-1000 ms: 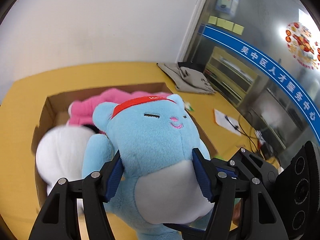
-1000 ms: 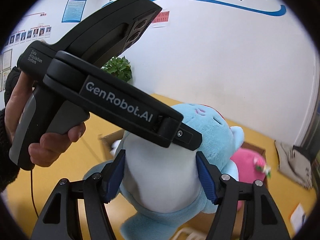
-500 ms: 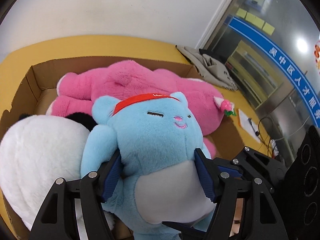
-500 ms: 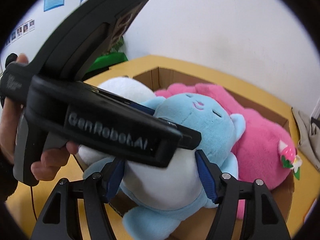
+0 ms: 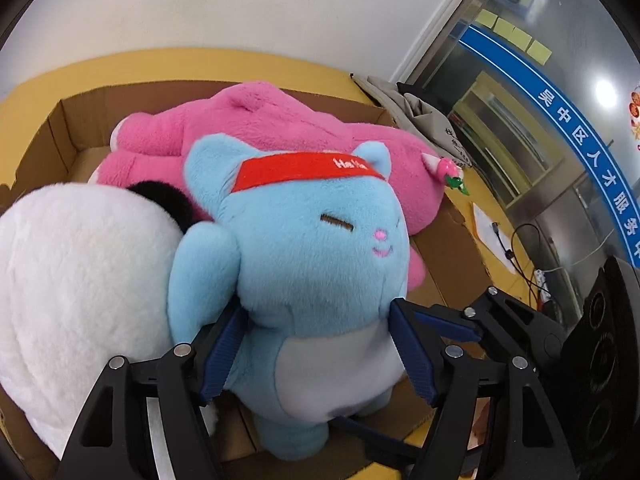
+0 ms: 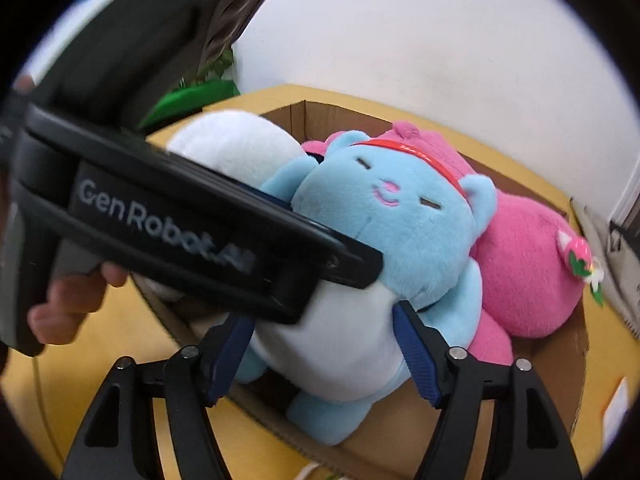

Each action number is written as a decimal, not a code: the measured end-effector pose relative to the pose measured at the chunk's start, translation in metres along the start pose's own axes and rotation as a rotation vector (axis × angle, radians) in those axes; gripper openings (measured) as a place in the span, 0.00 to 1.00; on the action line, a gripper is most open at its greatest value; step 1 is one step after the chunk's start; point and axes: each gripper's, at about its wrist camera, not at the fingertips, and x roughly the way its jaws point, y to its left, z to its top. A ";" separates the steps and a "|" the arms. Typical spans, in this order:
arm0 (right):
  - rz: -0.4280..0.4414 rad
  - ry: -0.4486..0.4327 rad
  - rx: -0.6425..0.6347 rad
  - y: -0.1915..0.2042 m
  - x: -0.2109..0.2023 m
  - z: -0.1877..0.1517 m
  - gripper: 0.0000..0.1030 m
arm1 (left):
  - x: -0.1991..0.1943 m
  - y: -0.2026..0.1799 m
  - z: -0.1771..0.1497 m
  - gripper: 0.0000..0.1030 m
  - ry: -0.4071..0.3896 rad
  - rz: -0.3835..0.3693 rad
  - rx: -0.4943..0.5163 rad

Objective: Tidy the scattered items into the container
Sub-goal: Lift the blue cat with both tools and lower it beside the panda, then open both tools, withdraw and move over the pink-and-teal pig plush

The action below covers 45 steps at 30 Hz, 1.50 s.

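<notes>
Two grippers flank one blue plush cat [image 5: 316, 264]: the left gripper [image 5: 316, 354] and the right gripper [image 6: 324, 354] each have its white belly between their blue pads, and both sets of jaws are opening. The pads look to be at the fur's edge, no longer biting deep; whether they have fully let go is hard to tell.

Beyond the fingertips, the toy stands in the near end of the cardboard box [image 5: 68, 136], its feet close to the near wall. A pink plush [image 5: 280, 132] lies behind its head, and a white plush [image 5: 76, 272] crowds the side of the left gripper's left finger [image 5: 222, 354].

Risks from here, as I judge them:
- Upright and top-heavy, the cat could tip back toward the fingers and over the low near wall once support goes.
- Ribbed pads may snag the fur, so pulling away early could drag the toy out again.
- Uneven release between the two grippers could twist it sideways onto the white plush.
- Crossed grippers, the left one's body lying over the right one's view, could knock each other on retreat.
</notes>
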 end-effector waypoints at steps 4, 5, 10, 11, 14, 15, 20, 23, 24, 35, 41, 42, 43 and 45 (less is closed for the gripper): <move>0.040 0.040 0.071 -0.002 -0.006 -0.013 0.77 | -0.016 -0.004 -0.019 0.73 -0.005 0.037 0.012; 0.048 0.048 0.111 -0.004 -0.006 -0.018 0.77 | -0.021 -0.006 -0.026 0.73 -0.003 0.055 0.015; 0.074 0.106 0.218 -0.005 -0.008 -0.038 0.77 | -0.023 -0.007 -0.067 0.74 0.058 0.125 0.044; 0.032 0.111 0.157 0.007 -0.010 -0.042 0.77 | -0.025 -0.005 -0.072 0.73 0.053 0.114 0.030; -0.065 0.140 0.068 0.029 -0.006 -0.045 0.78 | -0.032 -0.005 -0.082 0.73 0.039 0.112 0.008; -0.065 0.140 0.080 0.032 -0.010 -0.045 0.78 | -0.035 -0.007 -0.086 0.73 0.040 0.115 0.005; -0.023 0.062 0.181 0.021 -0.032 -0.053 0.78 | -0.049 -0.009 -0.099 0.73 0.019 0.125 -0.016; -0.027 -0.010 0.236 0.016 -0.069 -0.041 0.78 | -0.068 -0.020 -0.101 0.85 -0.037 0.133 -0.031; -0.040 -0.037 0.265 0.015 -0.076 -0.035 0.78 | -0.078 -0.027 -0.101 0.90 -0.072 0.129 -0.025; -0.303 -0.206 0.348 0.008 -0.178 -0.052 0.85 | -0.149 -0.100 -0.126 1.00 -0.282 0.282 0.114; -0.310 -0.204 0.334 0.012 -0.188 -0.055 0.85 | -0.157 -0.108 -0.138 1.00 -0.303 0.280 0.089; -0.316 -0.203 0.330 0.012 -0.189 -0.055 0.85 | -0.158 -0.109 -0.140 1.00 -0.306 0.281 0.082; -0.321 -0.204 0.328 0.012 -0.189 -0.056 0.85 | -0.159 -0.108 -0.142 1.00 -0.307 0.282 0.077; -0.322 -0.204 0.329 0.012 -0.191 -0.057 0.85 | -0.159 -0.109 -0.144 1.00 -0.304 0.283 0.072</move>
